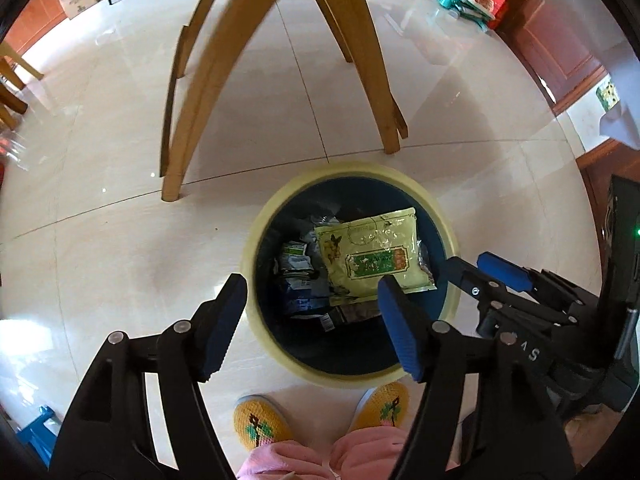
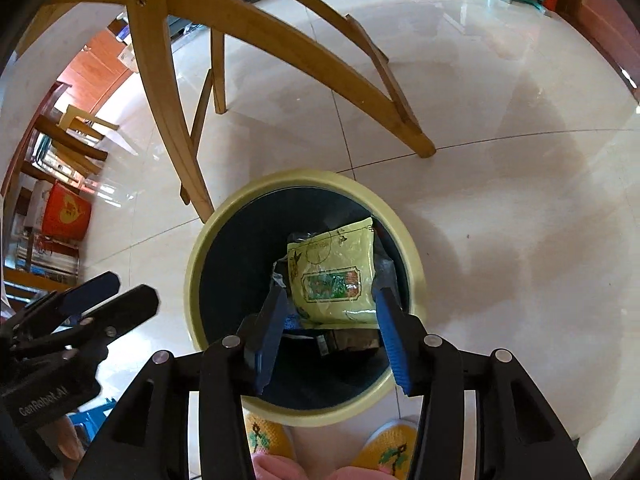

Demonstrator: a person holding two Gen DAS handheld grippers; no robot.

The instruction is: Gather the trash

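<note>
A round trash bin [image 1: 352, 170] with a pale yellow rim and dark liner stands on the tiled floor below both grippers. Inside it, on top, lies a yellow-green snack bag [image 1: 372, 256] over several other wrappers [image 1: 296, 268]. My left gripper [image 1: 311, 282] hangs open above the bin's left half, with nothing between its blue pads. My right gripper [image 1: 476, 264] reaches in over the right rim. From the right wrist, the bag [image 2: 336, 280] lies in the bin [image 2: 296, 180] beyond my open right gripper [image 2: 329, 294], untouched by the pads. The left gripper [image 2: 116, 292] shows at the left.
Wooden chair legs [image 1: 200, 92] stand just behind the bin, one leg [image 2: 192, 184] close to its rim. A person's yellow slippers [image 1: 260, 424] and pink trousers are at the bin's near side. A blue stool [image 1: 40, 428] sits at lower left. Boxes and clutter line the far walls.
</note>
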